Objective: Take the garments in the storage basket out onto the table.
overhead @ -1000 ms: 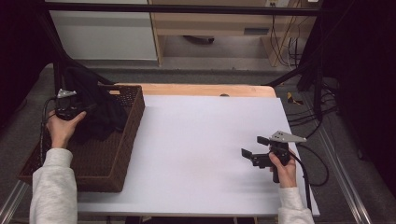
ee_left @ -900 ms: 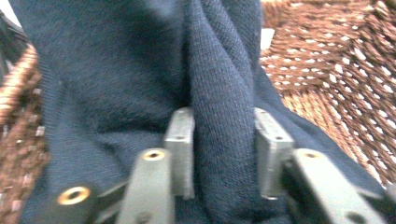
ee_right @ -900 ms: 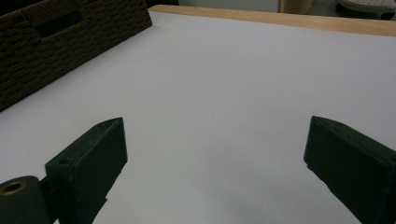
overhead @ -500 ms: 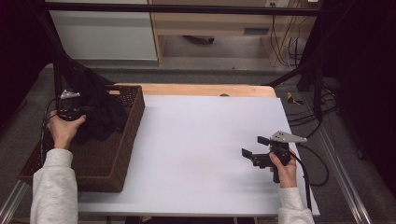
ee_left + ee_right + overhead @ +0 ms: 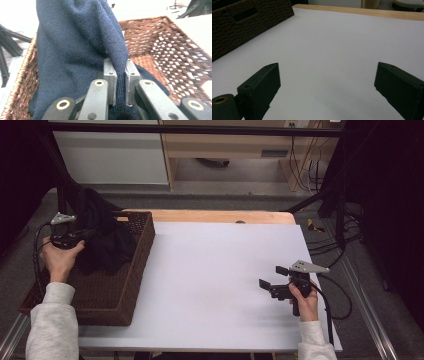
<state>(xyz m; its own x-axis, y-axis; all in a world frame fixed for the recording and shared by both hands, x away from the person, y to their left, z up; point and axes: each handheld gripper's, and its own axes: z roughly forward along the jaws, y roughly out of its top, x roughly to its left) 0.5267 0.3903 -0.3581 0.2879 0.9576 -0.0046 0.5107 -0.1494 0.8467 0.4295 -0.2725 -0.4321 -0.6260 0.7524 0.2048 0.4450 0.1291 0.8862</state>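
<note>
High view: a white tabletop [image 5: 215, 285] with a wooden strip [image 5: 215, 216] along its far edge stands in a dim room; beyond the far edge are a pale cabinet front [image 5: 112, 157] and a wooden shelf unit [image 5: 225, 145], with loose cables [image 5: 305, 155] hanging at far right and dark frame bars [image 5: 195, 128] crossing the top. At the left end of the table sits a brown wicker basket [image 5: 110, 292], its near part bare. A dark navy knit garment [image 5: 102, 237] rises out of the basket's far part, lifted into a peak above the rim.

Left gripper view: the left gripper [image 5: 119, 82] has its jaws closed narrow on a fold of the garment, the cloth pinched between the two metal pads [image 5: 110, 75]; the jaws have just been closing, with the knit between them. The hanging cloth hides the basket's left wall and much of its floor.

Right gripper view: the right gripper [image 5: 327, 92] hovers low over bare tabletop at near right, jaws spread wide, holding nothing, well apart from the basket.
</note>
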